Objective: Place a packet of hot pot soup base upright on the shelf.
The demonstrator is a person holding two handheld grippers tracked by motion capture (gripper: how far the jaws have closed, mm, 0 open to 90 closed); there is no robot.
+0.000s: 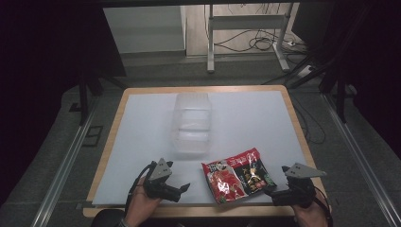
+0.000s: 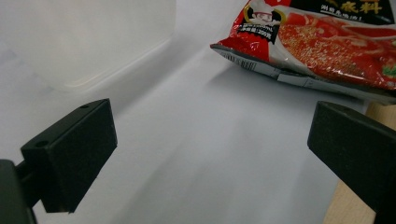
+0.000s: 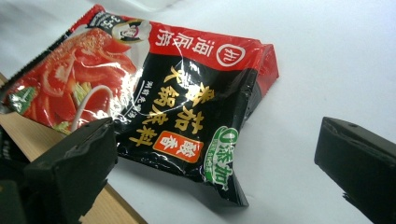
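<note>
High view: your two hands sit at the near edge of the table [image 1: 142,97].
Packet: the red soup-base packet [image 1: 239,175] lies flat near the near edge, right of centre, between your grippers.
Left gripper [image 1: 182,189]: jaws spread wide, holding nothing, left of the packet.
Right gripper [image 1: 270,190]: jaws spread wide, empty, just beside the packet's right corner.
Container: a clear plastic container [image 1: 191,124] stands farther off, mid-table.

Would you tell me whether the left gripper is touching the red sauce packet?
Apart. In the left gripper view, the left gripper has its jaws open over bare white sheet, and the red sauce packet lies well beyond them.
</note>
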